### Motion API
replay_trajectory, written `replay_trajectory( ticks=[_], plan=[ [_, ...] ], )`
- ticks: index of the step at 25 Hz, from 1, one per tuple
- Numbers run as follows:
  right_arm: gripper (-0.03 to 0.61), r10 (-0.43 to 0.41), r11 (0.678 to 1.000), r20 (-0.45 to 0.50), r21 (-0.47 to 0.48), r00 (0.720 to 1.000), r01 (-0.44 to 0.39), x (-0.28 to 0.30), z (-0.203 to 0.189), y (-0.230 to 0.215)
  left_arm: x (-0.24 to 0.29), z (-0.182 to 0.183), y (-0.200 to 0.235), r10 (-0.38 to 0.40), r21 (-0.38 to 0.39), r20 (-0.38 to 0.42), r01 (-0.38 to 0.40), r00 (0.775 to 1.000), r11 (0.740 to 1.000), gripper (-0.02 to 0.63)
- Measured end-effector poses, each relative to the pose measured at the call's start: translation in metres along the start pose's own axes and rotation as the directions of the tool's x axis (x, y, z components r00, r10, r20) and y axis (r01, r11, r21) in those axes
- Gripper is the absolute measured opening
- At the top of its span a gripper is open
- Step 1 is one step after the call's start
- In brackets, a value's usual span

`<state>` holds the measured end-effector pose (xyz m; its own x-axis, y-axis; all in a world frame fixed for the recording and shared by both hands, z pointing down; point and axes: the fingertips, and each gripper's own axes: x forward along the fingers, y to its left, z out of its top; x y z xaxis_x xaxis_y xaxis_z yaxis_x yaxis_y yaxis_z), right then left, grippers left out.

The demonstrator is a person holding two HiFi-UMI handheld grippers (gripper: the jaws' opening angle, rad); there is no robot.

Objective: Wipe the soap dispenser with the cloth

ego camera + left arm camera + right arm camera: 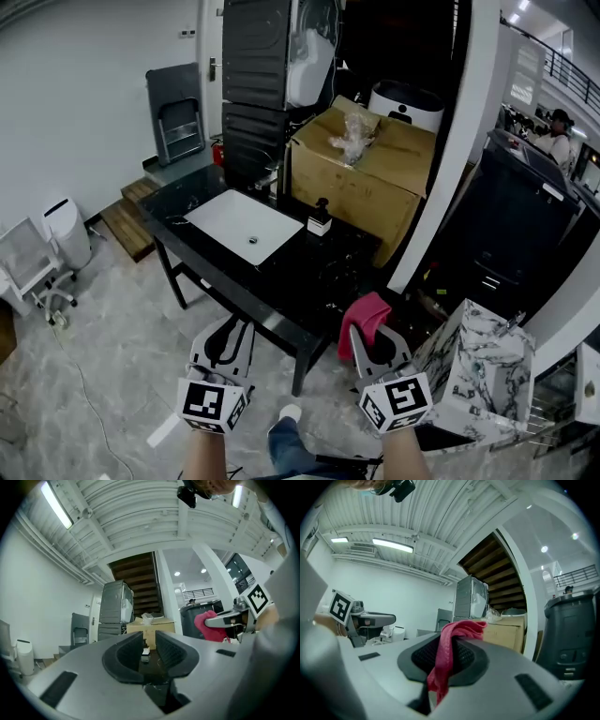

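Observation:
The soap dispenser, a small dark bottle with a white label, stands on the black counter to the right of the white sink. Both grippers are held short of the counter's near edge. My left gripper has its jaws a little apart with nothing between them; through that gap the dispenser shows far off. My right gripper is shut on the red cloth, which bunches above the jaws and hangs down between the pads. In the left gripper view the cloth appears at the right.
A large cardboard box stands behind the counter, beside a tall dark appliance. A marble-patterned box sits close on the right. A white chair and wooden steps are at the left. A person stands far right.

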<state>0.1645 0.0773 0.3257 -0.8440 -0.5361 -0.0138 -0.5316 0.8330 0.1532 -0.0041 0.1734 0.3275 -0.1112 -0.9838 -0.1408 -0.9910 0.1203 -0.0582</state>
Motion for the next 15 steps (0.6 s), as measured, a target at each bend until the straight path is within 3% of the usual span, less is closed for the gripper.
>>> replay_trajectory(
  ticks=[6, 10, 15],
  plan=[
    [0.049, -0.022, 0.998, 0.003, 0.051, 1.0, 0.021, 0.086, -0.013, -0.042, 0.09, -0.017, 0.022, -0.127, 0.017, -0.045, 0.128, 0.991, 0.992, 0.201],
    [0.049, -0.066, 0.994, 0.0, 0.089, 0.998, 0.066, 0.138, -0.019, -0.077, 0.155, -0.031, 0.035, -0.212, 0.037, -0.097, 0.216, 0.972, 0.976, 0.325],
    [0.049, -0.128, 0.983, -0.019, 0.126, 0.992, 0.13, 0.186, -0.033, -0.121, 0.227, -0.052, 0.053, -0.251, 0.021, -0.116, 0.255, 0.961, 0.967, 0.367]
  ],
)
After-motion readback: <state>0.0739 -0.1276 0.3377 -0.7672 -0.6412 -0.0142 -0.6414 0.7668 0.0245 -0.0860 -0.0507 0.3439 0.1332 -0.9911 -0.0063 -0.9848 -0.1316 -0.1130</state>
